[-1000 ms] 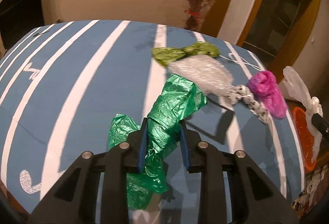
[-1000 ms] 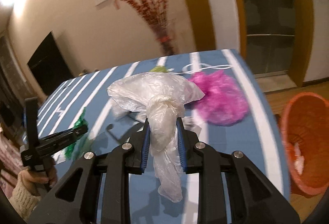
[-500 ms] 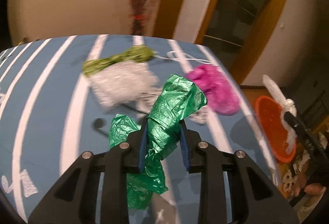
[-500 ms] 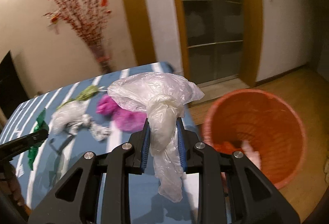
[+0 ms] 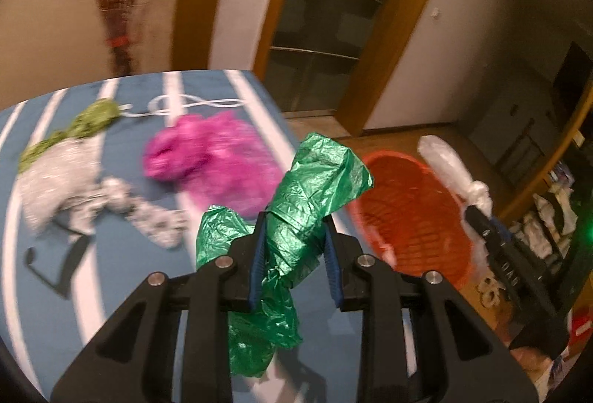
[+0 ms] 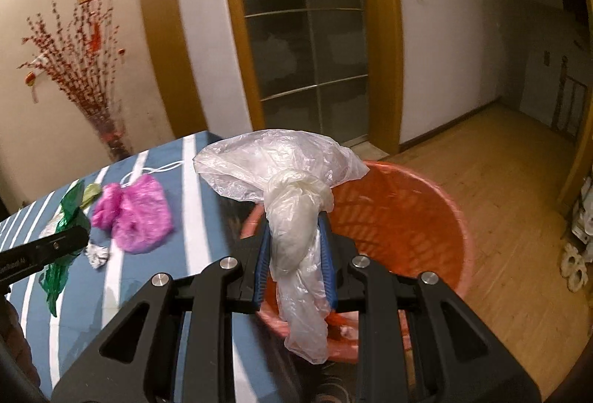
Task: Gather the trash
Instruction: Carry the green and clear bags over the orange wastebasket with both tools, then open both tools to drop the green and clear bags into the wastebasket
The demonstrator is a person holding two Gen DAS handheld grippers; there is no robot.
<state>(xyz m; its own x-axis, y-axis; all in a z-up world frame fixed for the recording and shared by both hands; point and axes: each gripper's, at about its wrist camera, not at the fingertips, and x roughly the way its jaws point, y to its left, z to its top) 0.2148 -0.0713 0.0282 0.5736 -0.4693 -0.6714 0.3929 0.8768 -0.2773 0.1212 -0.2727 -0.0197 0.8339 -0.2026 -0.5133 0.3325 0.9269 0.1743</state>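
My left gripper (image 5: 294, 256) is shut on a crumpled green plastic bag (image 5: 304, 206), held above the right edge of the blue striped table (image 5: 44, 292). My right gripper (image 6: 294, 255) is shut on a knotted clear plastic bag (image 6: 289, 188), held over the orange basket (image 6: 418, 217) on the floor beside the table. The basket (image 5: 407, 217) also shows in the left wrist view, with the right gripper (image 5: 478, 210) above its far rim. A pink bag (image 5: 215, 162), a silvery wrapper (image 5: 59, 180), a green wad (image 5: 85, 121) and a white patterned scrap (image 5: 152, 214) lie on the table.
A wooden floor (image 6: 511, 188) surrounds the basket. A glass door with a wood frame (image 6: 307, 32) stands behind it. A vase of red branches (image 6: 92, 88) stands by the wall. Clutter (image 5: 548, 225) lies on the floor at the right.
Both grippers have swung right with their bags. The right gripper has moved from beside the table to over the basket. The left gripper has neared the table's right edge.
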